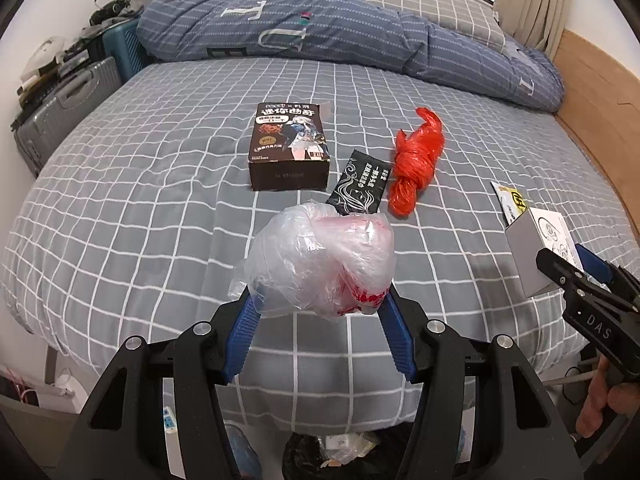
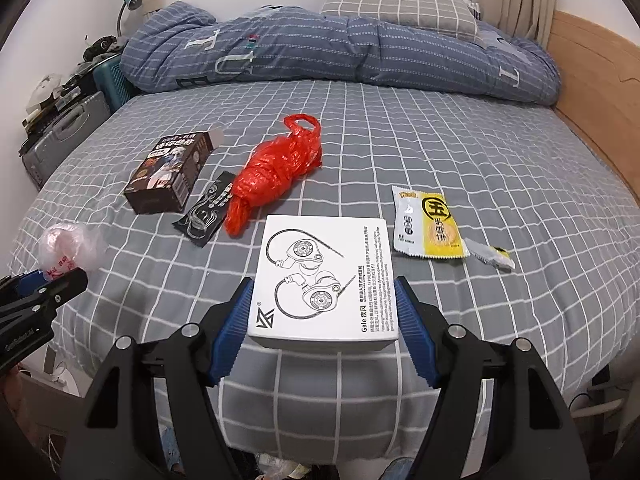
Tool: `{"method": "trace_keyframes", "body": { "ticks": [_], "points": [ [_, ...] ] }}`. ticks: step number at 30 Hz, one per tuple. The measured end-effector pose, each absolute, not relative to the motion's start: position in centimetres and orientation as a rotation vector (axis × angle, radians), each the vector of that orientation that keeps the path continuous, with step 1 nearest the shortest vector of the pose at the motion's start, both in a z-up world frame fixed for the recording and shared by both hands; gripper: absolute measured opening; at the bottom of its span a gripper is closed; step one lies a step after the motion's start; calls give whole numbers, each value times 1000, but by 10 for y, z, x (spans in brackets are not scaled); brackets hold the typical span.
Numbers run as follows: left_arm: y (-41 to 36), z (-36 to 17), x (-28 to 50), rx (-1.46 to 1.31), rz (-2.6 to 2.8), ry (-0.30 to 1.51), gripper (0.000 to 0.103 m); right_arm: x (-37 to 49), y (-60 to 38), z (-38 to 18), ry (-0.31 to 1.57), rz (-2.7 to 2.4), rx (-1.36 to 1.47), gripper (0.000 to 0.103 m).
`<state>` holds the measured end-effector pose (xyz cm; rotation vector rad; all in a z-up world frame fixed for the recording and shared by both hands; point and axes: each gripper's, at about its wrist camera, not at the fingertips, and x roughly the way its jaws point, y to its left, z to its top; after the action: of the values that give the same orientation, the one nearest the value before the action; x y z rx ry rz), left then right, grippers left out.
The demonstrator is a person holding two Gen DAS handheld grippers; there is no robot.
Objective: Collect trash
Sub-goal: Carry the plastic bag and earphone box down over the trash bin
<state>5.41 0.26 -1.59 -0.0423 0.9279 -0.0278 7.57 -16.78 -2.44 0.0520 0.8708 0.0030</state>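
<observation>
My left gripper (image 1: 320,300) is shut on a crumpled clear plastic bag (image 1: 316,264) with red print, held above the near edge of the bed. My right gripper (image 2: 324,308) is shut on a white earphone box (image 2: 324,280), its blue pads pressing both sides. On the grey checked bedsheet (image 2: 480,152) lie a dark snack box (image 1: 288,148), a black sachet (image 1: 358,188), a knotted red plastic bag (image 1: 416,160), a yellow-and-white snack wrapper (image 2: 428,224) and a small torn wrapper piece (image 2: 494,258). The right gripper with its box (image 1: 540,248) shows at the right of the left wrist view.
A rolled blue quilt (image 1: 340,36) and a checked pillow (image 1: 432,4) lie at the far end of the bed. A wooden bed frame (image 2: 592,80) runs along the right. Suitcases and clutter (image 1: 60,108) stand at the left. Trash shows on the floor (image 1: 344,452) below the bed's edge.
</observation>
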Motion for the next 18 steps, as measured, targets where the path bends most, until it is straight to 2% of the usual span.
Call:
{"method": "trace_keyframes", "body": {
  "ticks": [18],
  "points": [
    [-6, -14, 0, -43, -43, 932, 56, 14, -153, -28, 889, 17, 48, 66]
  ]
}}
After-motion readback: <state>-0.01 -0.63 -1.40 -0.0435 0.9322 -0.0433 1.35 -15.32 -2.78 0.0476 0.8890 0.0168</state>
